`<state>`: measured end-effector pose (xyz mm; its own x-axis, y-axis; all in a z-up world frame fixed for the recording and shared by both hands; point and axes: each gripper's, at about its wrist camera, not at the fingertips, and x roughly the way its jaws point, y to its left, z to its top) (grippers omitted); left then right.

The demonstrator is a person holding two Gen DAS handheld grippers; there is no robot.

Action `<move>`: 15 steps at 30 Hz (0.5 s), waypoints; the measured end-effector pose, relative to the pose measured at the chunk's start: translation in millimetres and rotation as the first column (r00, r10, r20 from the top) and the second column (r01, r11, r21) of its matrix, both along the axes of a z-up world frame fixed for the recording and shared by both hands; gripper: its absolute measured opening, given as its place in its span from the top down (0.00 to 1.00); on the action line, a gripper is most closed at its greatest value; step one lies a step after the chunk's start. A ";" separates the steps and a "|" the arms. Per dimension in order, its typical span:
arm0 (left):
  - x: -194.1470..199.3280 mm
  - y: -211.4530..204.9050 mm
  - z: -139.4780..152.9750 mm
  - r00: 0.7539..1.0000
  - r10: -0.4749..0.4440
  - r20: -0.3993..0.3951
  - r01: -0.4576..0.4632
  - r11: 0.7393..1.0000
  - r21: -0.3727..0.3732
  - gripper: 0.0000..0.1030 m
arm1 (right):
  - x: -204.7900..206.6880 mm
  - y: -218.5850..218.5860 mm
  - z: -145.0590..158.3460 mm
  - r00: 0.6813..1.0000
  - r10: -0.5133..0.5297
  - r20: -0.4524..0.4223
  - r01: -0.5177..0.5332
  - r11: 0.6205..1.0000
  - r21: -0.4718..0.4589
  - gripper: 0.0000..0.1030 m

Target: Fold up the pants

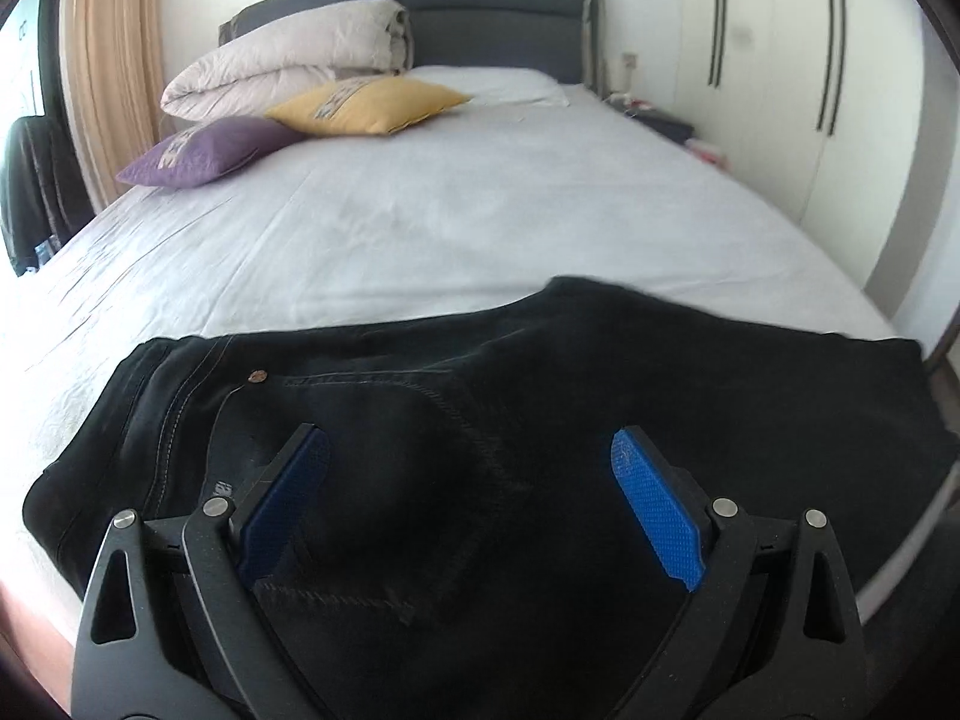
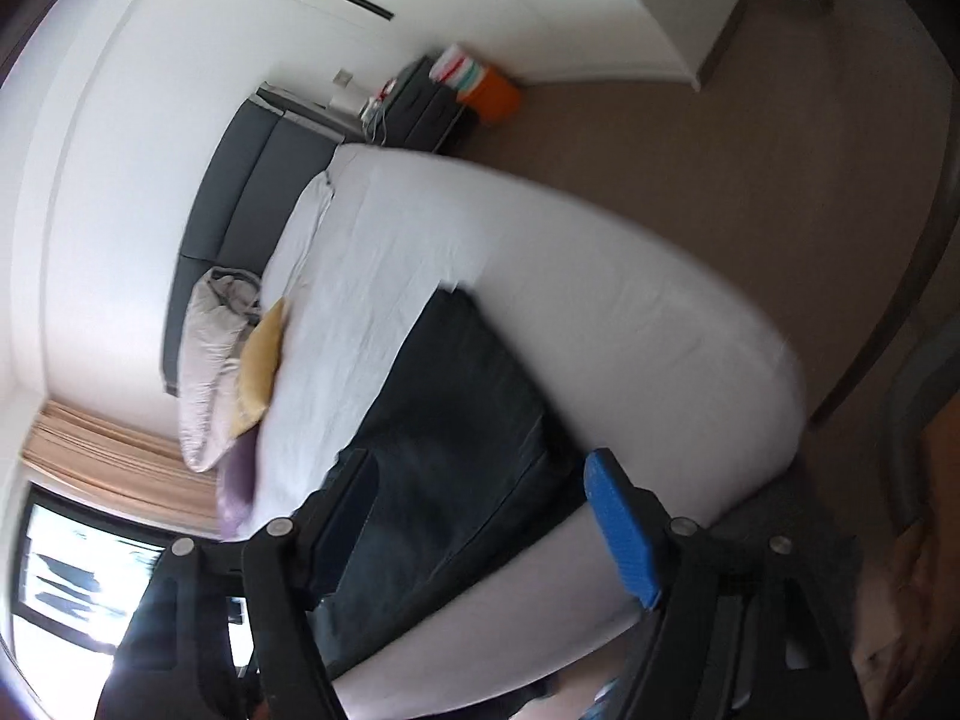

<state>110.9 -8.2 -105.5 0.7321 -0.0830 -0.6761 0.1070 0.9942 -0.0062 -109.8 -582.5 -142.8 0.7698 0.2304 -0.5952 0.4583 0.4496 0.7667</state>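
Black pants (image 1: 456, 420) lie folded in a flat bundle on the near end of the bed (image 1: 456, 210), pocket stitching and a rivet facing up. My left gripper (image 1: 471, 450) is open just above them, blue pads (image 1: 654, 510) spread wide, holding nothing. In the tilted, blurred right wrist view the pants (image 2: 456, 420) show as a dark rectangle near the bed's foot edge. My right gripper (image 2: 480, 480) is open and empty, raised above the pants and the mattress (image 2: 600, 312) edge.
A rolled duvet (image 1: 288, 66), a yellow cushion (image 1: 366, 105) and a purple cushion (image 1: 204, 150) sit at the head of the bed, left side. A white wardrobe (image 1: 780, 60) stands to the right. A nightstand (image 2: 420, 102) and brown floor (image 2: 720, 150) lie beside the bed.
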 end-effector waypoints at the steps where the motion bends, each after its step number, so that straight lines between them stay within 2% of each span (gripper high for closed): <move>1: -4.3 -3.5 4.1 1.000 -0.012 0.007 0.012 1.000 -0.007 0.06 | 1.1 3.1 -7.0 1.000 -0.001 -0.014 0.002 0.999 0.039 0.28; 3: -15.8 -11.6 10.9 0.999 -0.039 0.011 0.039 0.999 -0.019 0.06 | 6.8 11.6 -16.0 0.997 -0.019 -0.072 0.026 0.994 0.106 0.28; 5: -31.6 -16.2 19.9 0.998 -0.052 0.018 0.053 0.998 -0.034 0.06 | 5.9 16.0 -27.8 0.995 -0.031 -0.093 0.045 0.986 0.160 0.28; 10: -58.7 -25.4 26.3 0.997 -0.079 -0.005 0.078 0.993 -0.094 0.06 | 33.0 27.1 -28.5 0.994 -0.007 -0.109 0.022 0.990 0.139 0.28; 12: -61.4 -28.6 26.1 0.996 -0.083 -0.011 0.082 0.991 -0.104 0.06 | 36.1 25.9 -42.1 0.988 -0.012 -0.157 0.038 0.985 0.168 0.28; 15: -67.4 -30.5 28.2 0.996 -0.093 -0.003 0.093 0.990 -0.105 0.06 | 36.5 27.5 -57.6 0.986 -0.015 -0.163 0.050 0.976 0.212 0.28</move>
